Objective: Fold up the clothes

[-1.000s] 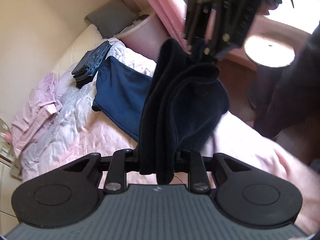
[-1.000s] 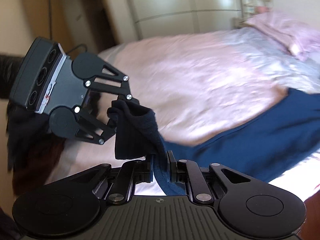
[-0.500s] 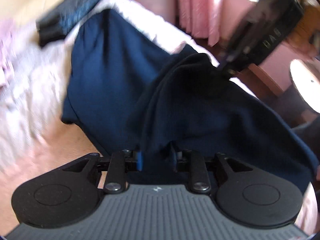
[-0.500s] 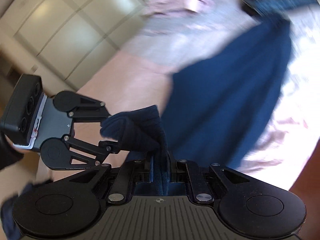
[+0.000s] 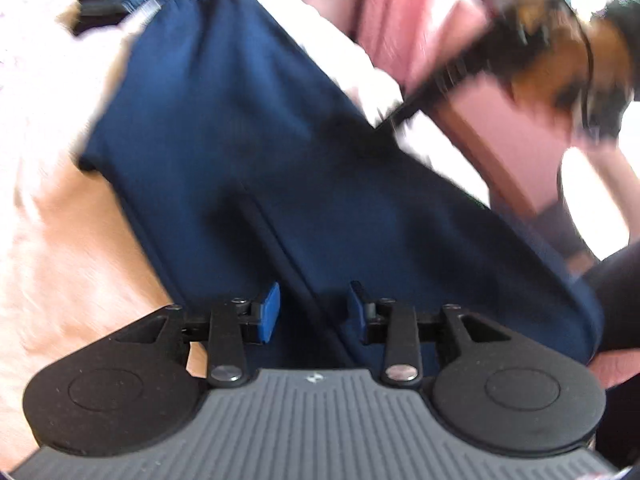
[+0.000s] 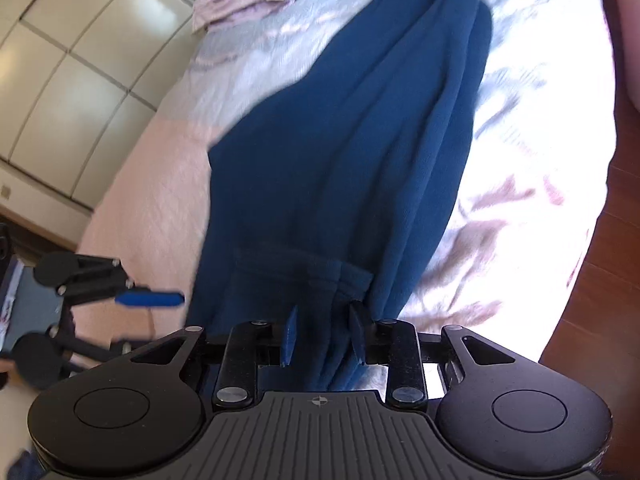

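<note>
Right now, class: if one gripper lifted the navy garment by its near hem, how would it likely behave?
The navy garment would probably hang limp: it already lies in soft lengthwise folds on the bed. It seems thick, so likely weighty for cloth. The open right gripper straddles a bunched hem, which may slip unless pinched firmly.

A bed (image 6: 152,184) with a pale pink quilted cover is filling most of both views. Strong daylight is falling across its far side (image 6: 532,128), washing the cover out to white. A cream panelled wardrobe (image 6: 76,60) is standing along the wall beside the bed. Reddish-brown wood flooring (image 6: 600,280) is showing past the bed's edge. Pink curtains (image 5: 404,16) are hanging behind the bed in the left wrist view.
</note>
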